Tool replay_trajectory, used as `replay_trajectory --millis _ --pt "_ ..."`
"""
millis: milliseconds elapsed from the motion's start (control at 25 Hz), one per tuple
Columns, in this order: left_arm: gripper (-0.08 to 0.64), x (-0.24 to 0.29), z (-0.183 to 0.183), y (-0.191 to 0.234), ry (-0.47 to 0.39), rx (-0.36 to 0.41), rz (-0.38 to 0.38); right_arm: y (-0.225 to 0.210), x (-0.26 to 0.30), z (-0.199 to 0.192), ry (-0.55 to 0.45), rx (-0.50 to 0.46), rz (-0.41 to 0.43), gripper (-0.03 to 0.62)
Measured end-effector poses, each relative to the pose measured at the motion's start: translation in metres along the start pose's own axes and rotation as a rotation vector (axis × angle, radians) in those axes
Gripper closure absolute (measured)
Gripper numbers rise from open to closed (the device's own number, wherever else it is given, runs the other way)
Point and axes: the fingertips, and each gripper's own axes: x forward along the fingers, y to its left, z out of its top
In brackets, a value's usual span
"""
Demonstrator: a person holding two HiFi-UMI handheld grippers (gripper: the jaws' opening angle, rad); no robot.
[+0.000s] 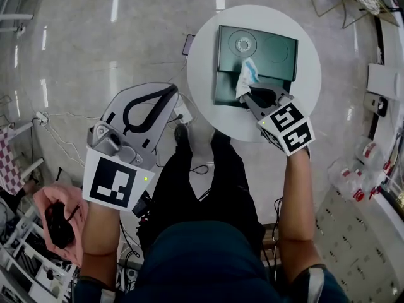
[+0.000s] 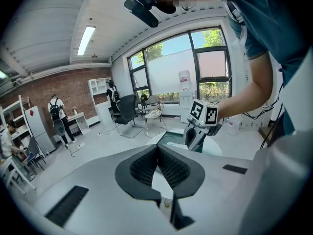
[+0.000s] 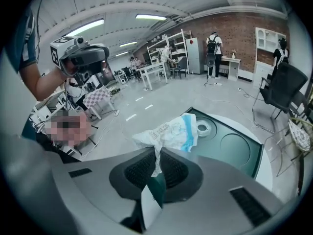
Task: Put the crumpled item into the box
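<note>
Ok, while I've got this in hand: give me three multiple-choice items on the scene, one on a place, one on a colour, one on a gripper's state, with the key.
1. Where is the crumpled wrapper?
A. on the floor
B. in the right hand-held gripper, over the box
C. on a chair

2. What colour is the box?
A. red
B. dark green
C. yellow

3. The left hand-held gripper is:
A. shut and empty
B. open round the box
C. shut on the wrapper

Key:
1 B, the right gripper view shows the wrapper pinched between the jaws.
2 B, the head view shows it dark green on the white round table.
3 A, its jaws meet with nothing between them.
</note>
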Motion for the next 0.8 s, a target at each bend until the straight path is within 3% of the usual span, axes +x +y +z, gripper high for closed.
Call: replay_trajectory --millis 440,800 --pt "0.541 -0.001 -0.012 0.000 0.014 -0.007 -0.001 0.004 0.025 -0.027 0.084 0.004 0.019 0.540" --pt "0.540 -0.021 0.010 0.002 -0.002 0.025 0.018 0.018 0.012 -0.026 0.103 0.001 0.024 0.538"
